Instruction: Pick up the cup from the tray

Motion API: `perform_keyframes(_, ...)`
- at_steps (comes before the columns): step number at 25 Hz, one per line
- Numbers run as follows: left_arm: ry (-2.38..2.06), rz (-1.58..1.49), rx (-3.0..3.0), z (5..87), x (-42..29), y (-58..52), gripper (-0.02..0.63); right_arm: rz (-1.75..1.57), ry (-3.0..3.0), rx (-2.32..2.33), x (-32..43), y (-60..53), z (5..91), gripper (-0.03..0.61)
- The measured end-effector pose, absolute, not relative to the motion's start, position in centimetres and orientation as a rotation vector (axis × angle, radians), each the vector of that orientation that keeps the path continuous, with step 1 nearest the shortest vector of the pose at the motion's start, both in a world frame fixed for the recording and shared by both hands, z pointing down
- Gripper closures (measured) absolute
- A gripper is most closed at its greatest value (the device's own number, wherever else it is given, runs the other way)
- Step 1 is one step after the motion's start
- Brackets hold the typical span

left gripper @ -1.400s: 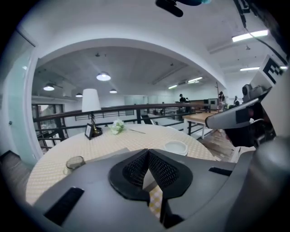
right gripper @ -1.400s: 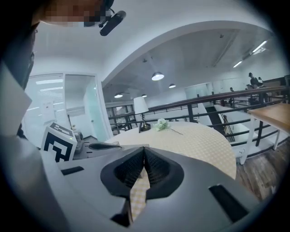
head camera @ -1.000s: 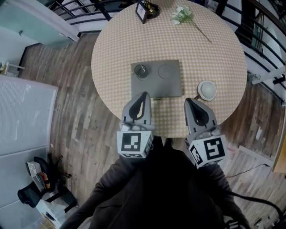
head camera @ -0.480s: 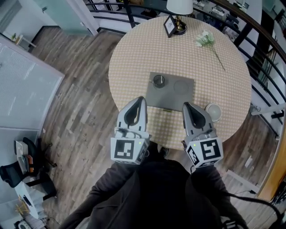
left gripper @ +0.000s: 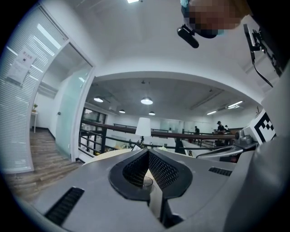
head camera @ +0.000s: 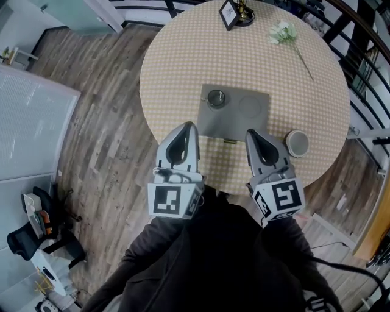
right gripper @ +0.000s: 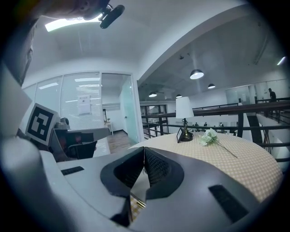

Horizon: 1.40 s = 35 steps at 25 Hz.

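Cup (head camera: 216, 98): a small round glass with a clear wall and a dark inside as seen from above. It stands upright in the left part of the tray, ahead of the left gripper's jaws and apart from them.
Tray (head camera: 234, 125): a flat grey rectangle is laid on the bench. A faint round mark is seen in its right part, and its near edge is seen close by the tips of both pairs of jaws.
Left gripper (head camera: 187, 127): the jaws are pressed together and nothing is pinched.
Right gripper (head camera: 251, 133): the jaws are pressed together and nothing is pinched.
Bench (head camera: 183, 55): round, covered with a cloth of small tan and white checks.
White round vessel (head camera: 297, 143): it stands on the bench off the tray, just right of the right gripper's jaws.
Picture frame (head camera: 229, 13): it is set at the far rim, well beyond both pairs of jaws.
Flower sprig (head camera: 283, 31): white blooms are laid on the cloth, far ahead of the right jaws.
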State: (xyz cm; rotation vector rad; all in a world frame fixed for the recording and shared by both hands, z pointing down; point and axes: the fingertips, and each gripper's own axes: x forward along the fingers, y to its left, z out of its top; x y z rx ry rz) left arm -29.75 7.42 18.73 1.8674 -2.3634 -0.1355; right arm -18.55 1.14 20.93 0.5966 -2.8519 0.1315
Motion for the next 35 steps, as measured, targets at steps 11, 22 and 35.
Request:
perform_keyframes(11, -2.275, -0.100, 1.878, 21.7, -32.2, 5.3, 0.607, 0.164, -2.746, 0.552, -22.6, -0.5, 26.2, 0.569)
perform_keyframes(22, -2.230, -0.096, 1.772, 25.8, -35.7, 3.1, 0.608, 0.121, -2.582, 0.530, -25.0, -3.8, 32.3, 0.334)
perform_keyframes(35, -2.177, -0.047, 1.686, 28.5, -37.8, 1.4, 0.607, -0.068, -2.474, 0.331, -29.0, -5.6, 35.0, 0.295)
